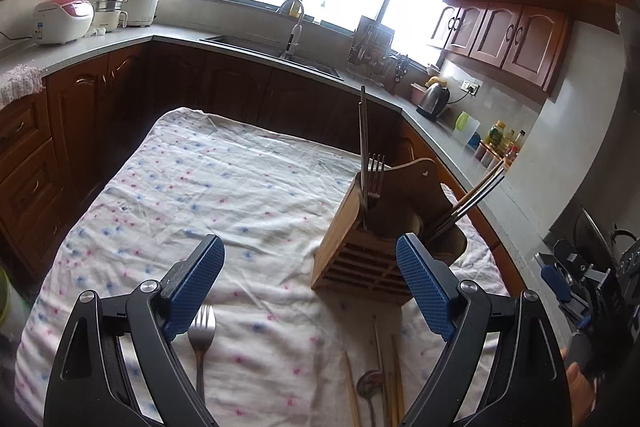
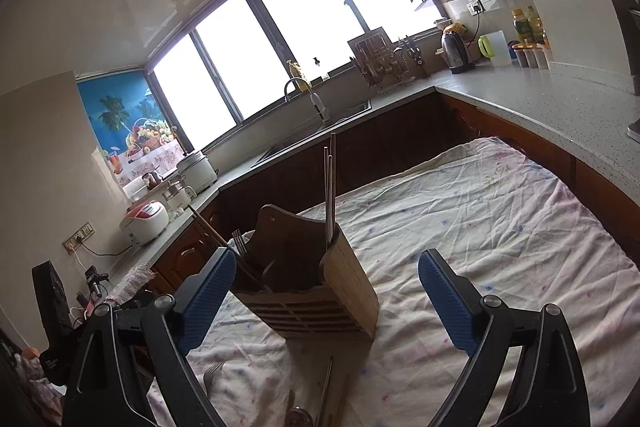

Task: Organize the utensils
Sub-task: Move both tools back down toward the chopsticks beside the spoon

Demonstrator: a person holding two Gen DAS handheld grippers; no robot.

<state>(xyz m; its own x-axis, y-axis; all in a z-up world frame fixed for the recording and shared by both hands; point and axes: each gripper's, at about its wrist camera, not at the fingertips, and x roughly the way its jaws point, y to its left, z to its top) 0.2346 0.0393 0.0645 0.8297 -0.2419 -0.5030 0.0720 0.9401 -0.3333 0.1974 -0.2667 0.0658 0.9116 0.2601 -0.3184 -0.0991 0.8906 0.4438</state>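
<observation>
A wooden utensil holder (image 1: 360, 259) (image 2: 316, 291) stands on a table under a flowered cloth (image 1: 224, 187) (image 2: 480, 211). It holds a fork (image 1: 375, 179) and metal chopsticks (image 1: 363, 139) (image 2: 330, 187). A loose fork (image 1: 201, 335) lies on the cloth by my left gripper's left finger. Wooden chopsticks (image 1: 396, 379) and a spoon (image 1: 370, 385) lie near the front edge. My left gripper (image 1: 308, 259) is open and empty, above the cloth. My right gripper (image 2: 326, 279) is open and empty, with the holder just ahead of it.
Grey counters (image 1: 120, 45) (image 2: 540, 103) with dark wood cabinets ring the table. On them stand a sink (image 1: 280, 55), a rice cooker (image 1: 64, 17), a dish rack (image 1: 370, 47), a kettle (image 1: 434, 99) and bottles (image 1: 500, 139). The right gripper shows at the edge (image 1: 576, 283).
</observation>
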